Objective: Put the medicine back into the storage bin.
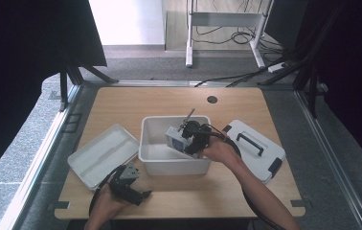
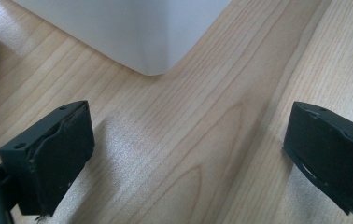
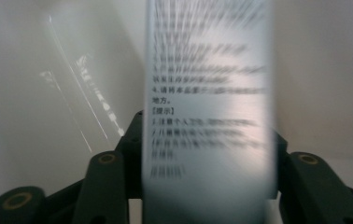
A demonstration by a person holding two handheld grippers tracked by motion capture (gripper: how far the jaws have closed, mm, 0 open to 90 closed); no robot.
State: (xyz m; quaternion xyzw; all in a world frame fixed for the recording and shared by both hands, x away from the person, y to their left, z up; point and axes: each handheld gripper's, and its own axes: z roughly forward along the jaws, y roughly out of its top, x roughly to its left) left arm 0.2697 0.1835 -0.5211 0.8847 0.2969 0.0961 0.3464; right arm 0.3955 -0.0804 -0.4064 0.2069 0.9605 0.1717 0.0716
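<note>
Black jaws of the left gripper [image 1: 146, 194] stand wide apart with only bare wood between them, parked on the table [image 1: 121, 103] at about seven o'clock from the white bin [image 1: 146, 143], whose rounded corner [image 2: 152, 65] shows just ahead of them in the left gripper view. Over the bin, the right gripper [image 1: 179, 139] carries a small box [image 1: 175, 139] printed with text; in the right gripper view that box [image 3: 209, 107] stands between the jaws, which flank it closely, though blur keeps me from telling whether the pads press on it or have begun to let go. Judging by this, the box is down inside the bin's opening, toward its three o'clock side, but not yet clearly resting on the floor. Releasing it and drawing the gripper out look left to do. An insert tray [image 1: 103, 154] lies at nine o'clock of the bin and the handled lid [image 1: 253, 149] at three o'clock, both off, so fitting them probably remains too
</note>
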